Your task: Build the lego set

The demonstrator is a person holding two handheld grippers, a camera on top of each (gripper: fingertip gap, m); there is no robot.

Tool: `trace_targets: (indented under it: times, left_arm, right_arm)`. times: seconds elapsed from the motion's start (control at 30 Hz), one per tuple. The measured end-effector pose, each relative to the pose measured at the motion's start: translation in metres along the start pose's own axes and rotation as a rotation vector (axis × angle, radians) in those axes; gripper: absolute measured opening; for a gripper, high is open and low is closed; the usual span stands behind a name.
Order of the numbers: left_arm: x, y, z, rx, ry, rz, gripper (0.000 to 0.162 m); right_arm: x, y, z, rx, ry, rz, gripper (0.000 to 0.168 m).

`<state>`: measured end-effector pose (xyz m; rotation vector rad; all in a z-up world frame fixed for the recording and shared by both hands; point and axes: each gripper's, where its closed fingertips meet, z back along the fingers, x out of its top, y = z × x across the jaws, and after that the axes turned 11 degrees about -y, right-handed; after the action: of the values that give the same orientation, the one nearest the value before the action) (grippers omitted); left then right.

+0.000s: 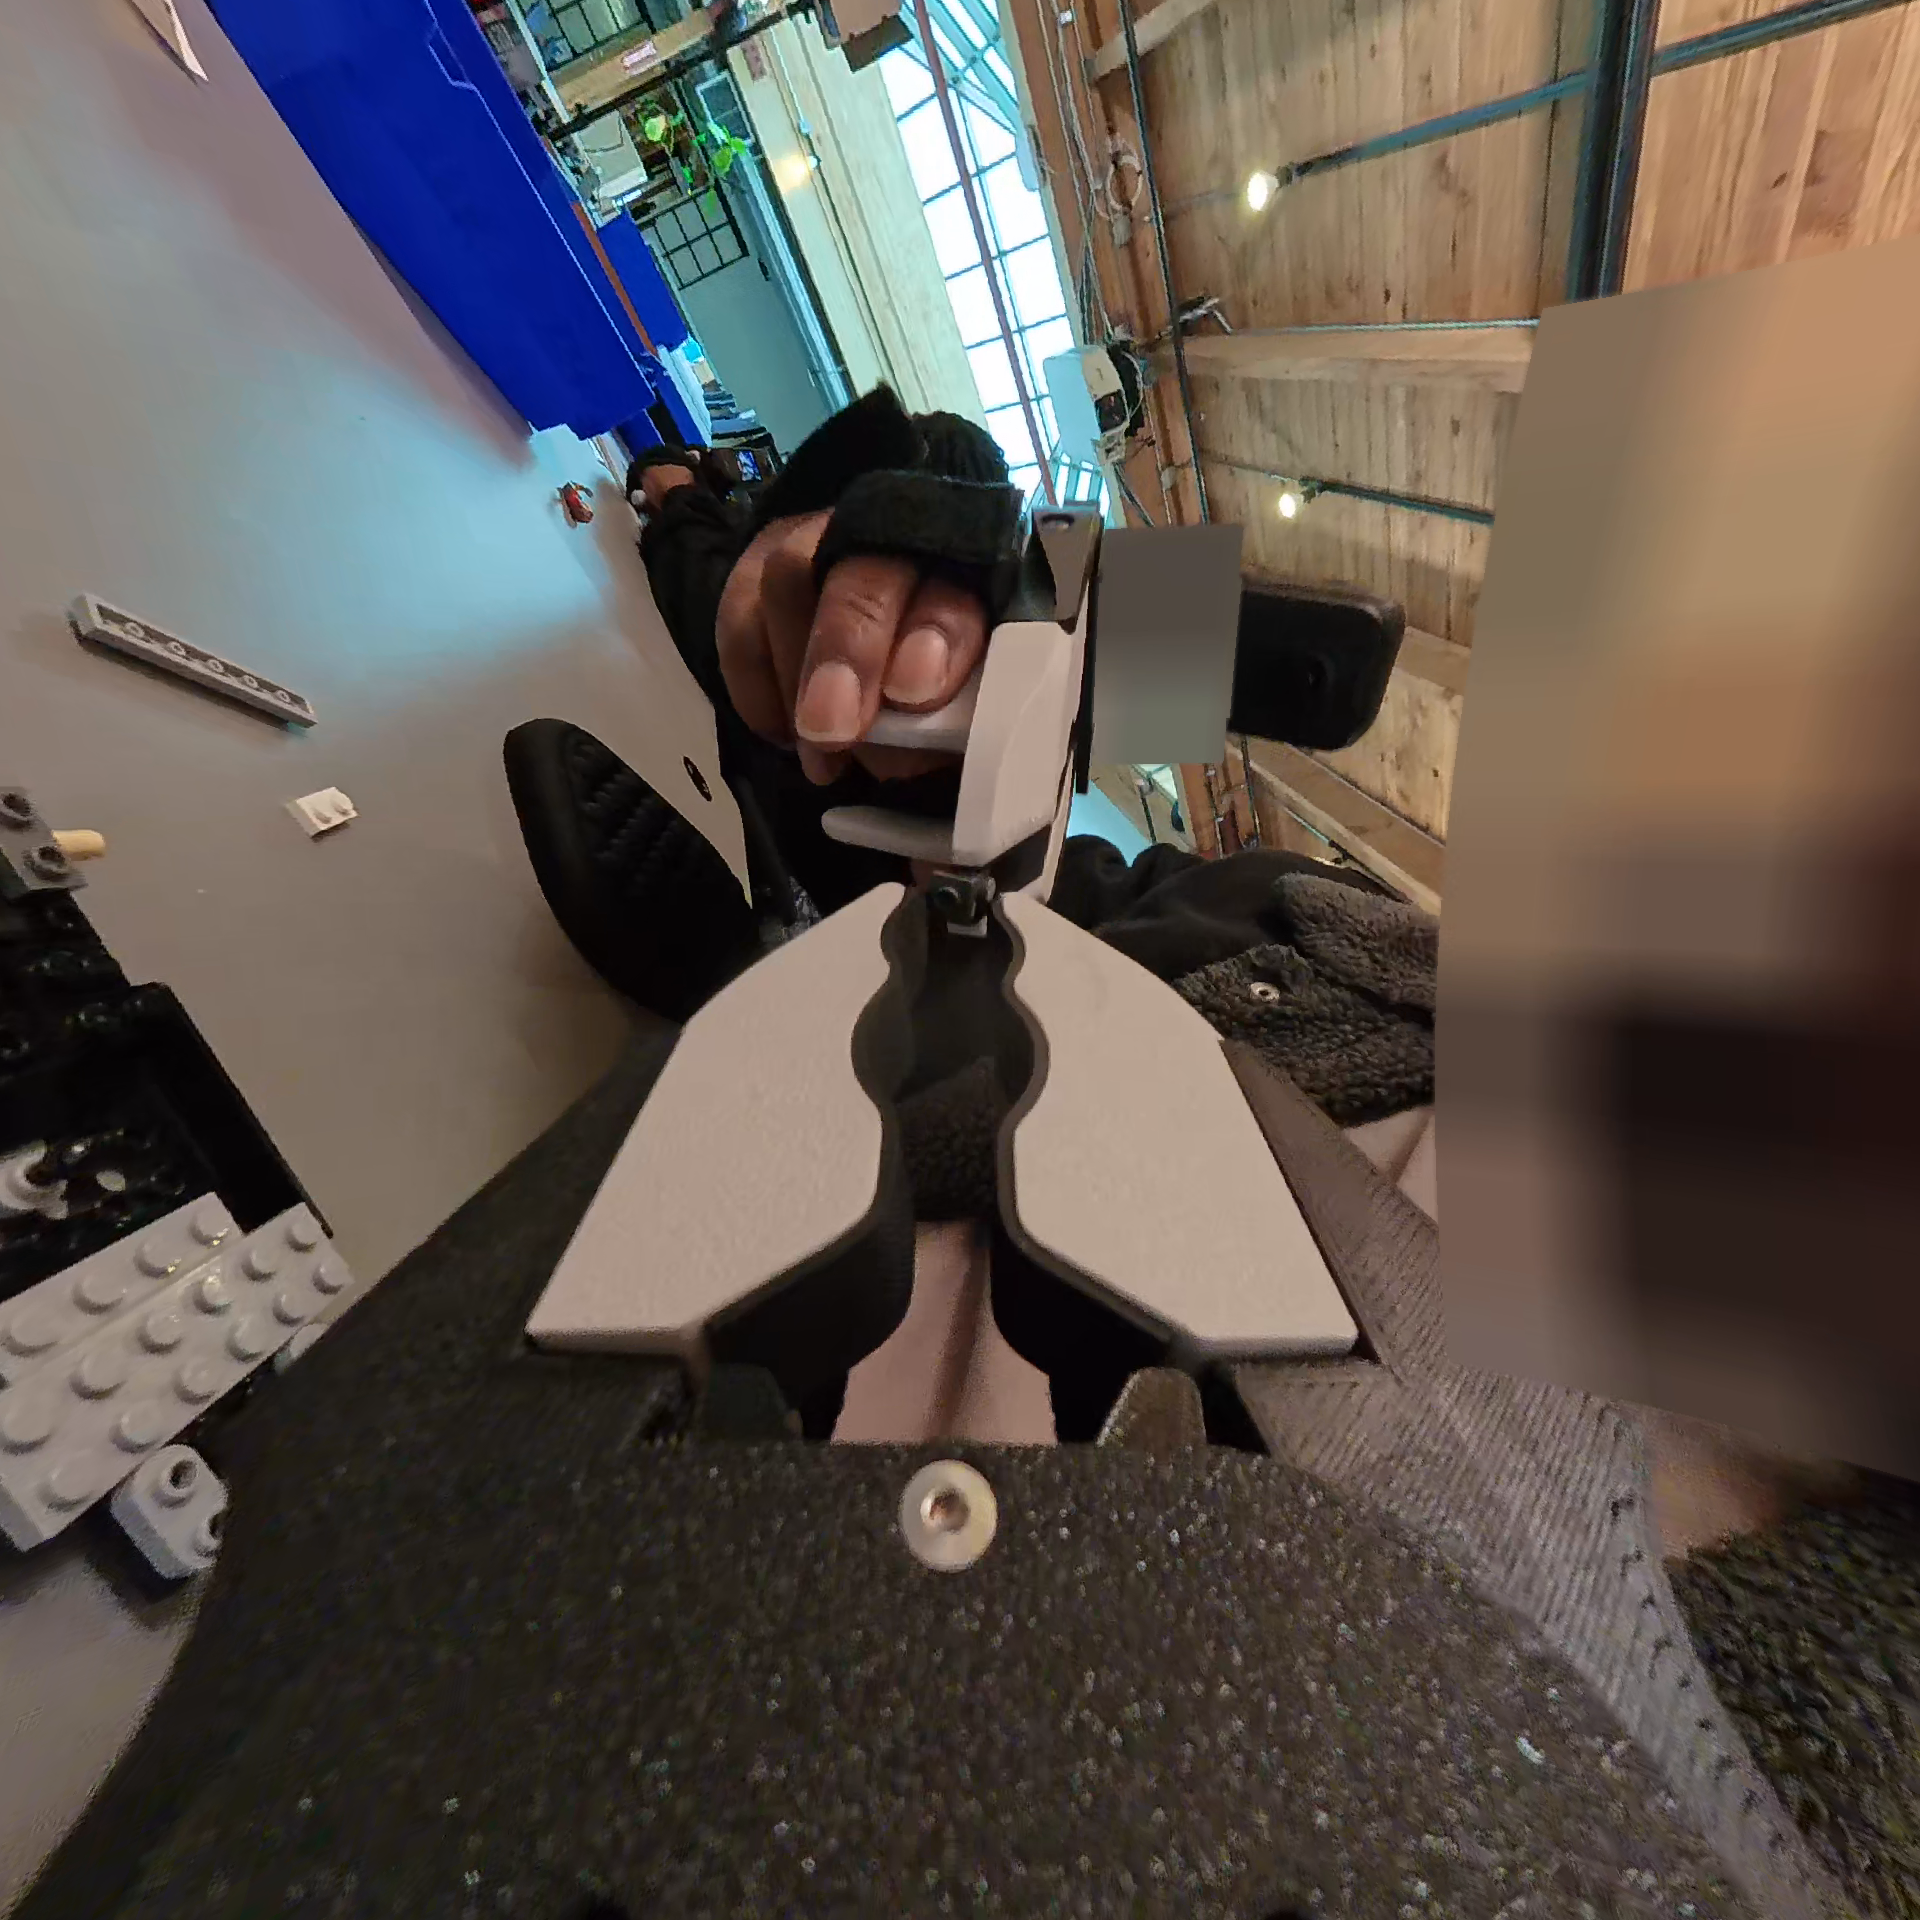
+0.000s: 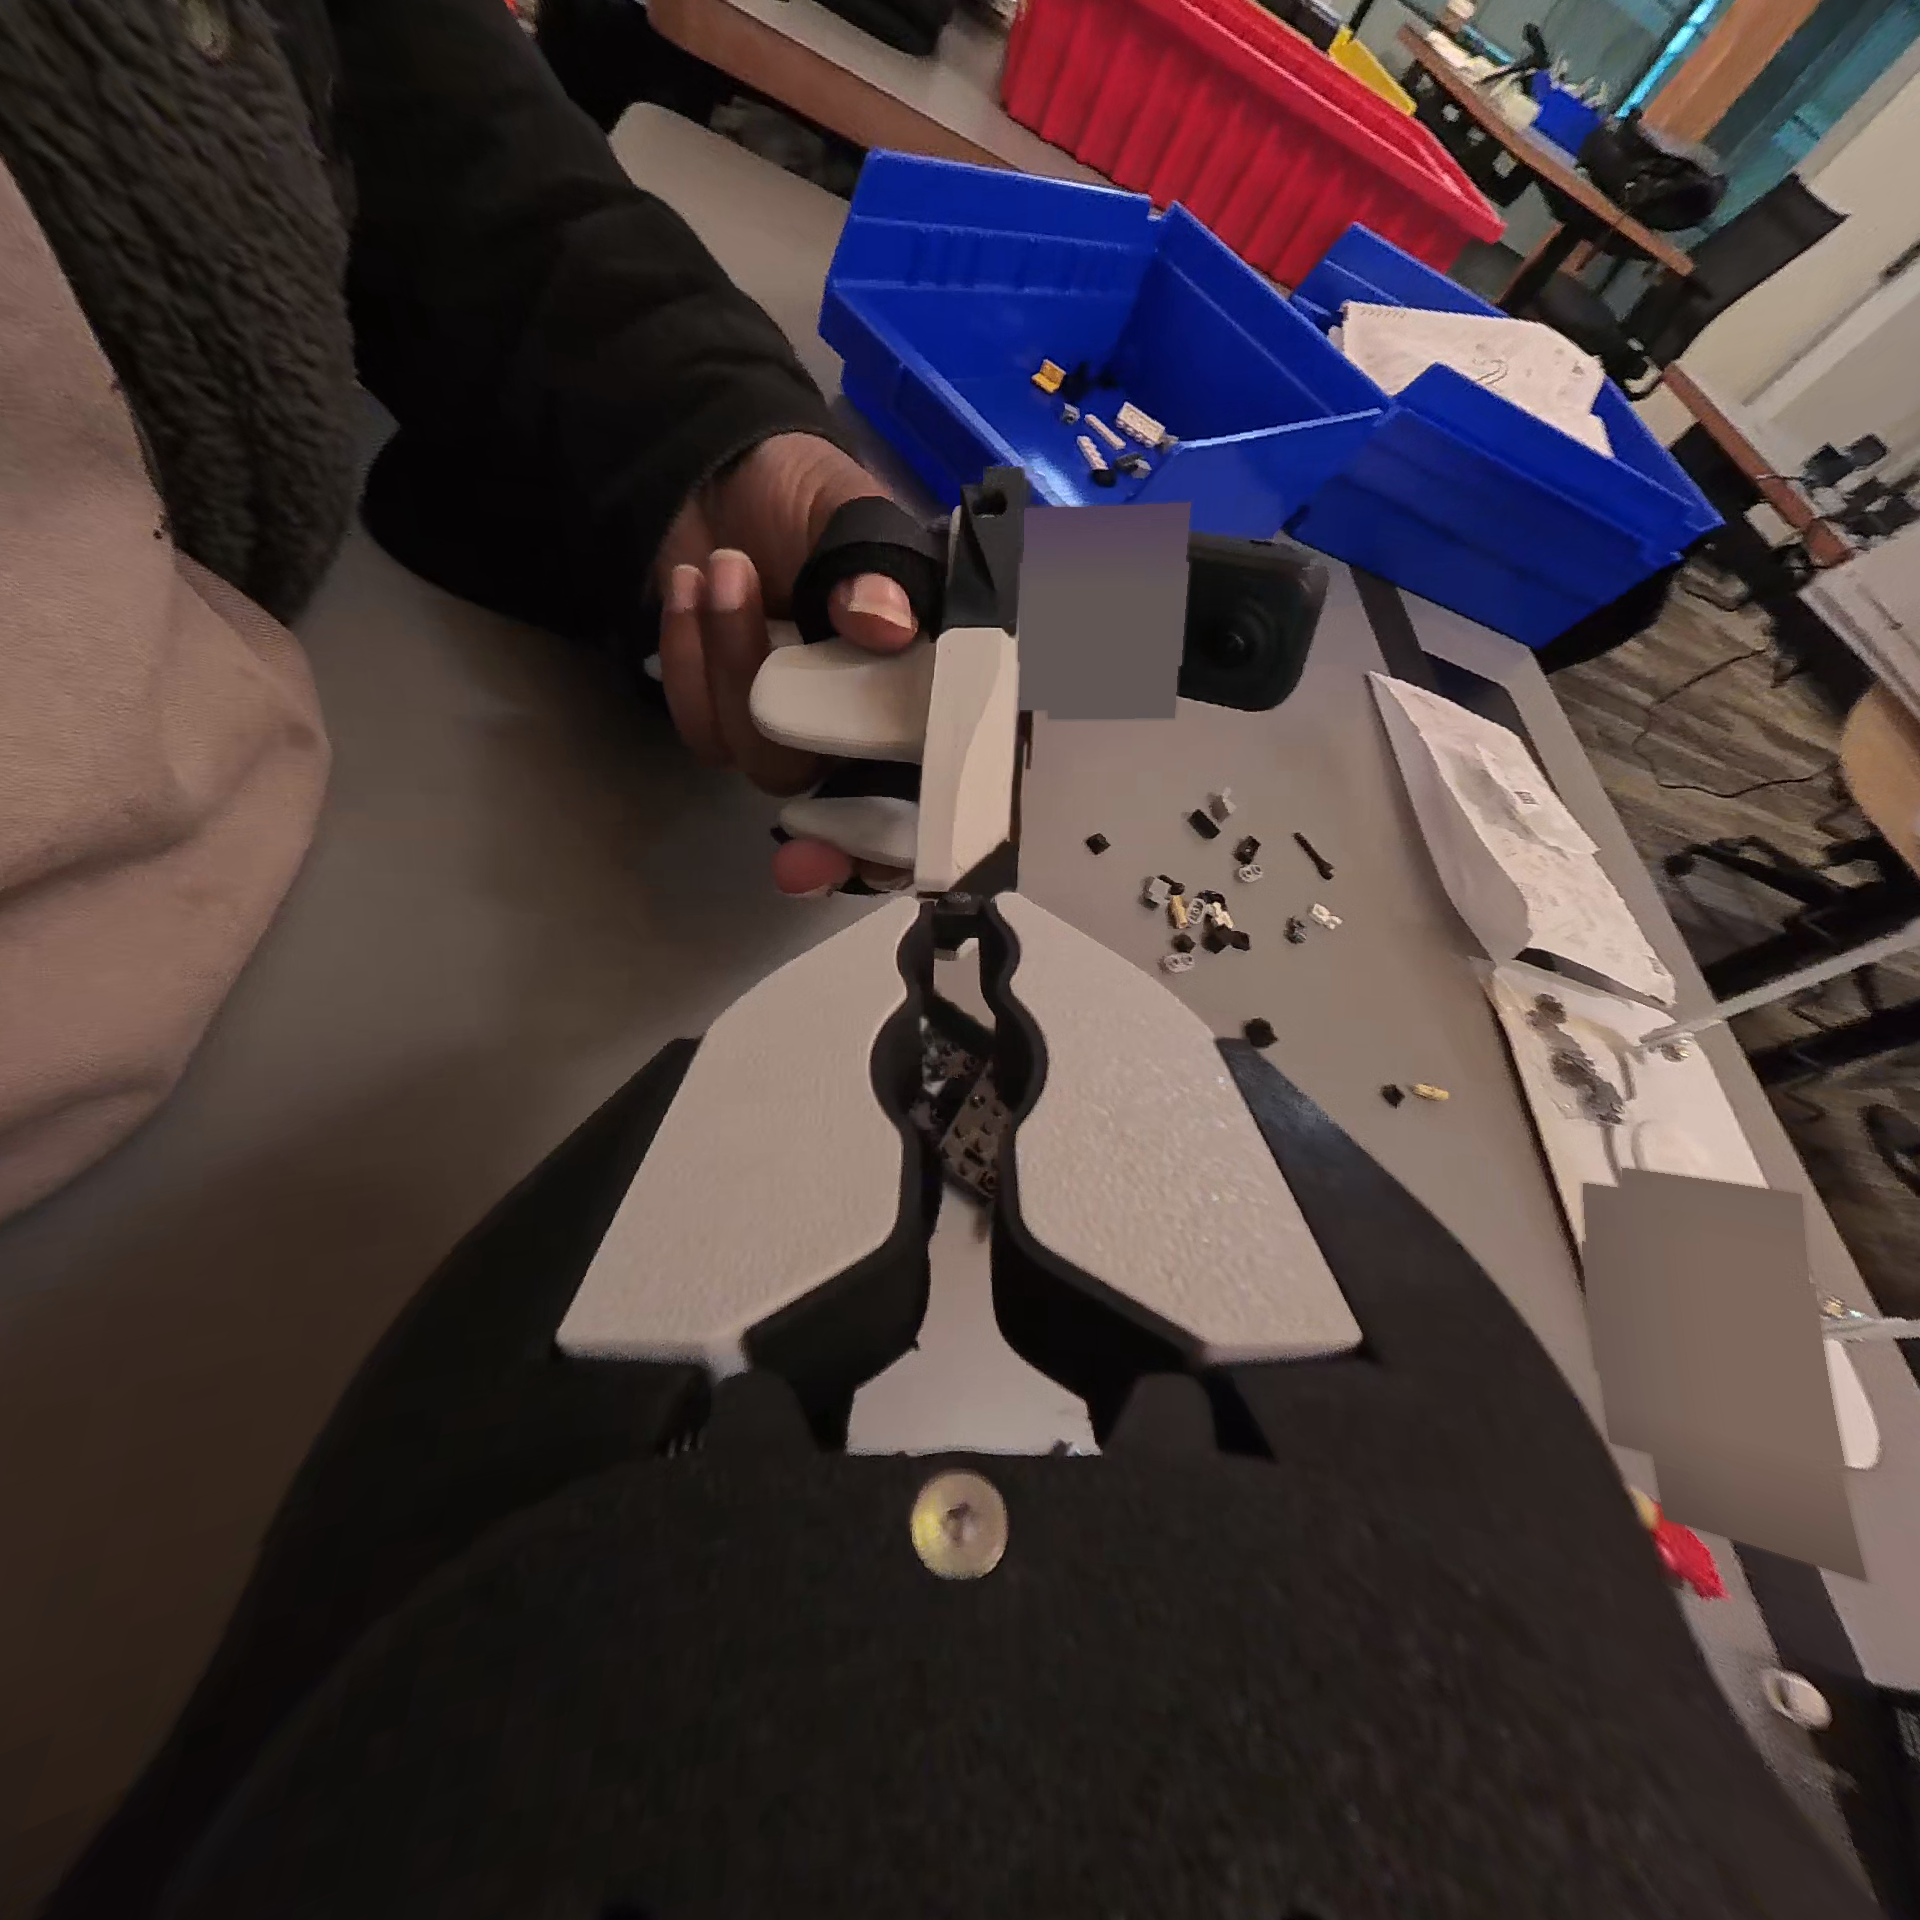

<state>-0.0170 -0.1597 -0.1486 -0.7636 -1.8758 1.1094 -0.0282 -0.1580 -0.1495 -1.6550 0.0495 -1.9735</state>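
My two grippers meet tip to tip above the grey table. My left gripper (image 1: 961, 906) is shut on a small dark lego piece (image 1: 964, 896). The right gripper's white body (image 1: 1013, 748) faces it, held by a hand, with its tips touching that piece. In the right wrist view my right gripper (image 2: 958, 923) is shut on the small dark lego piece (image 2: 956, 916), and the left gripper's body (image 2: 966, 769) stands opposite. I cannot tell whether this is one piece or two pressed together. A dark lego assembly (image 2: 966, 1127) lies on the table below my right fingers.
A black lego build (image 1: 94, 1091) with light grey plates (image 1: 156, 1340) sits at the left. A long grey plate (image 1: 192, 660) and a small white plate (image 1: 322, 810) lie loose. Small parts (image 2: 1216, 904), paper instructions (image 2: 1507, 831) and blue bins (image 2: 1143, 343) lie on the table. My two grippers' fingertips are within a few centimetres of each other.
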Motion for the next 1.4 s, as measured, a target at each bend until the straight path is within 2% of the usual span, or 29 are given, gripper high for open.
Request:
trace_targets:
  times: [0.1, 0.23, 0.47, 0.6, 0.73, 0.87, 0.97, 1.17, 1.33, 1.4]
  left_arm:
    - [-0.001, -0.001, 0.001, -0.017, 0.015, -0.008, 0.019]
    - [-0.013, -0.002, -0.001, -0.029, 0.094, -0.026, 0.021]
    - [-0.029, -0.006, -0.005, -0.043, 0.175, -0.103, 0.010]
    - [-0.014, -0.002, -0.003, -0.010, 0.074, -0.140, 0.008]
    - [0.004, 0.004, 0.001, 0.045, -0.060, -0.186, 0.008]
    - [0.019, 0.010, 0.005, 0.088, -0.181, -0.170, 0.008]
    - [0.023, 0.014, 0.005, 0.107, -0.232, -0.166, 0.008]
    - [0.020, 0.016, 0.002, 0.112, -0.258, -0.117, 0.008]
    - [0.013, 0.020, 0.003, 0.119, -0.288, -0.041, 0.008]
    - [0.007, 0.024, 0.003, 0.115, -0.276, 0.002, 0.009]
  right_arm:
    - [0.002, 0.010, 0.005, 0.123, -0.018, -0.070, 0.007]
    - [0.006, 0.022, 0.010, 0.269, -0.012, -0.097, 0.007]
    - [0.008, 0.030, 0.008, 0.384, 0.026, -0.051, 0.007]
    - [0.004, 0.013, 0.007, 0.270, 0.042, -0.069, 0.008]
    - [-0.001, -0.003, 0.006, 0.077, 0.045, -0.067, 0.012]
    - [-0.008, -0.017, 0.003, -0.171, 0.079, 0.038, 0.016]
    - [-0.011, -0.018, -0.001, -0.276, 0.120, 0.118, 0.016]
    - [-0.014, -0.022, -0.006, -0.352, 0.169, 0.209, 0.017]
    - [-0.019, -0.013, -0.008, -0.332, 0.191, 0.285, 0.013]
    - [-0.022, -0.007, -0.008, -0.299, 0.167, 0.250, 0.012]
